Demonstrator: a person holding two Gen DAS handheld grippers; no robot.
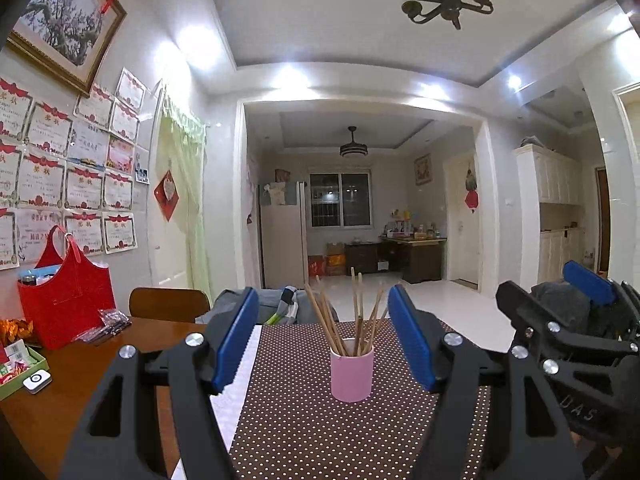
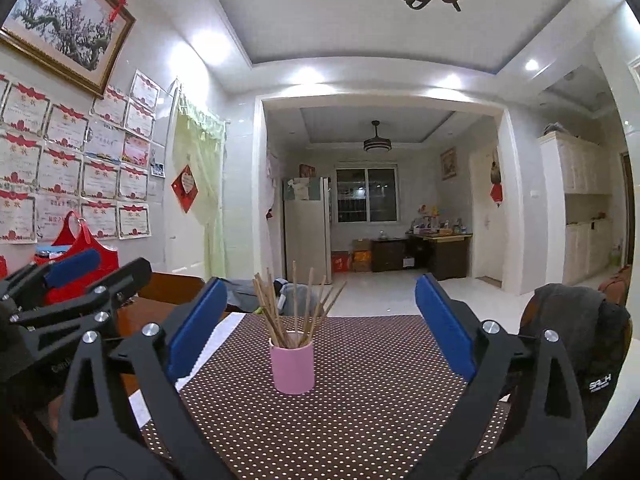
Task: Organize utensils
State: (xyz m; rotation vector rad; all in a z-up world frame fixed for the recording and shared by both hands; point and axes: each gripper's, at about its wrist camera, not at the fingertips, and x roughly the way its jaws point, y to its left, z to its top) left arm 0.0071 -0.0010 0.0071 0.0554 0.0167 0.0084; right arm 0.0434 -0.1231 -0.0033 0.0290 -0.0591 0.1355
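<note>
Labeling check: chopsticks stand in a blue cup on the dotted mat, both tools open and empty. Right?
Wrong on colour only: the cup is pink, not blue, as the left wrist view shows. The chopsticks do stand in it on the dotted mat, and the left tool and right tool are open and empty.

two low, near, forward-facing wrist views side by side, sharing the pink cup [image 1: 352, 372] [image 2: 292, 368]

The chopsticks' [image 1: 352, 316] lower ends sit hidden inside the pink cup [image 1: 352, 372] — their count unclear; wall certificates' [image 1: 80, 184] text too small to read.
</note>
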